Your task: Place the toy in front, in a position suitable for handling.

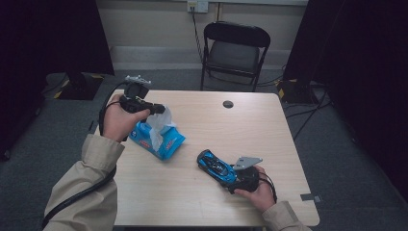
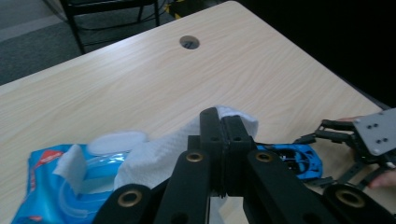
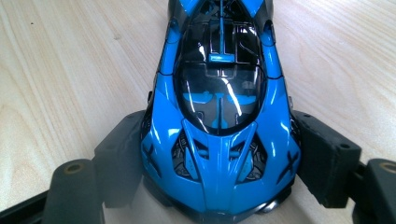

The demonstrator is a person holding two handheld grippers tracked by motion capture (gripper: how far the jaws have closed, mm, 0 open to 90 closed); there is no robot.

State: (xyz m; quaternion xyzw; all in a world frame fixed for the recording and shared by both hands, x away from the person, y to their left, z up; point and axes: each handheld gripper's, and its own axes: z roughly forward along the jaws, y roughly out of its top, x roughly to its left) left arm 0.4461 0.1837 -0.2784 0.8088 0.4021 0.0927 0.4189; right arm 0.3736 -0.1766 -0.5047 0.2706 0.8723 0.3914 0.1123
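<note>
Wipe (image 1: pixel 161 120) pinched in the left jaws (image 1: pixel 155 109), left of frame, half out of its pack (image 1: pixel 159 140).
Right jaws (image 3: pixel 219 163) clamp the car (image 1: pixel 216 166), lower centre; a hard pull may tear the wipe or lift the pack.

A recording room or lab: a lone light-wood bench (image 1: pixel 269 125) with a cable hole (image 1: pixel 228 104) stands on grey carpet (image 1: pixel 346 159), flanked by black curtains (image 1: pixel 365 57), with a folding chair (image 1: pixel 234 53), a wall socket (image 1: pixel 197 6) and floor cables (image 1: pixel 308 113).
</note>
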